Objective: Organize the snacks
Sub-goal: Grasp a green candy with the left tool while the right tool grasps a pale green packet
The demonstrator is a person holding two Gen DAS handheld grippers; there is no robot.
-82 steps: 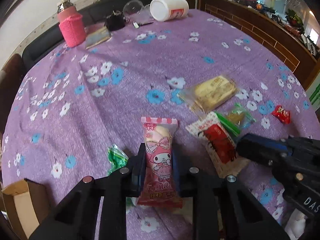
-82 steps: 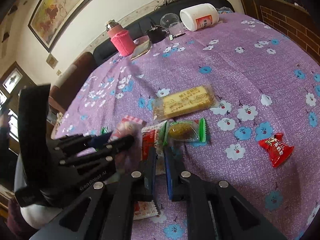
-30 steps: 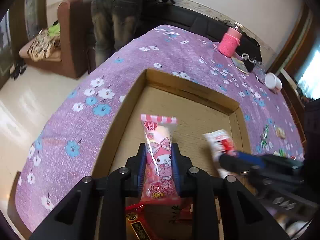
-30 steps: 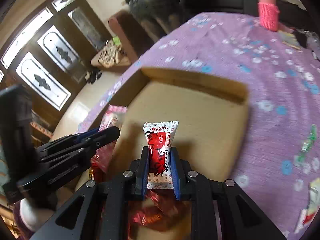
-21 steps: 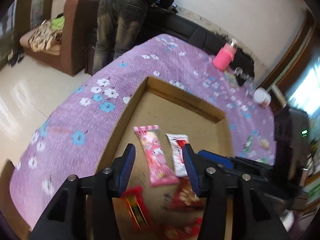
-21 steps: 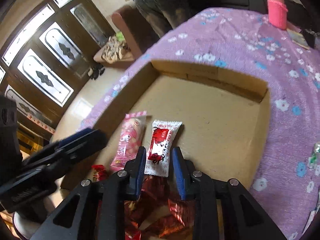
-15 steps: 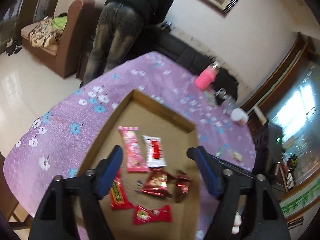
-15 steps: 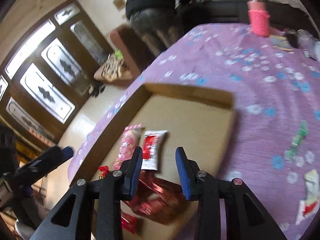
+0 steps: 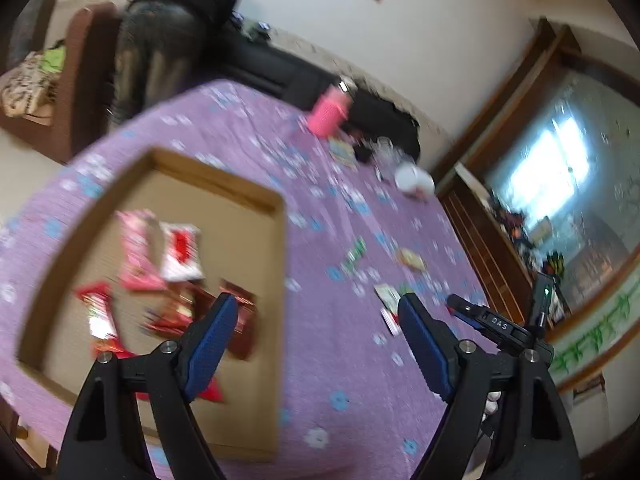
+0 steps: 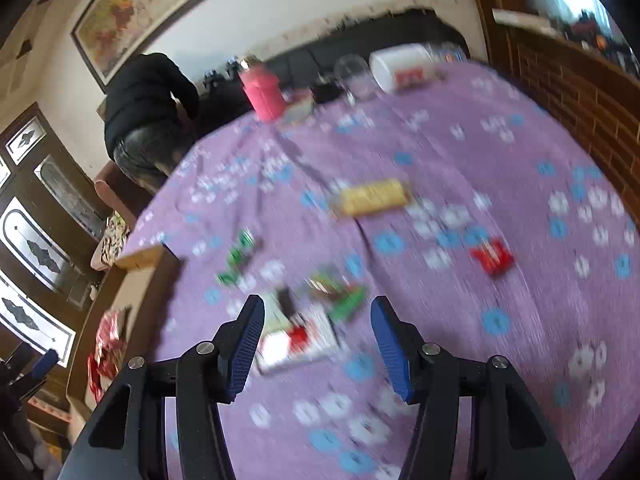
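Note:
A shallow cardboard box (image 9: 280, 240) lies on the purple flowered tablecloth (image 9: 340, 360). In it lie a pink snack packet (image 9: 136, 248), a white and red packet (image 9: 180, 250) and several red wrappers (image 9: 172, 320). My left gripper (image 9: 316, 344) is open and empty above the box's right edge. My right gripper (image 10: 316, 340) is open and empty above a white and red packet (image 10: 296, 340). Loose on the cloth are a green packet (image 10: 340, 292), a small green sweet (image 10: 240, 256), a yellow biscuit pack (image 10: 372, 198) and a red sweet (image 10: 492, 256).
A pink bottle (image 10: 264, 92), a glass (image 10: 352, 72) and a white jar (image 10: 400, 66) stand at the table's far edge. A person in black (image 10: 148, 116) bends over beyond the table. A wooden partition (image 10: 580, 92) runs along the right.
Both grippers carried their packets over the box, opened and dropped them in it. Both have since swung right, back towards the loose snacks.

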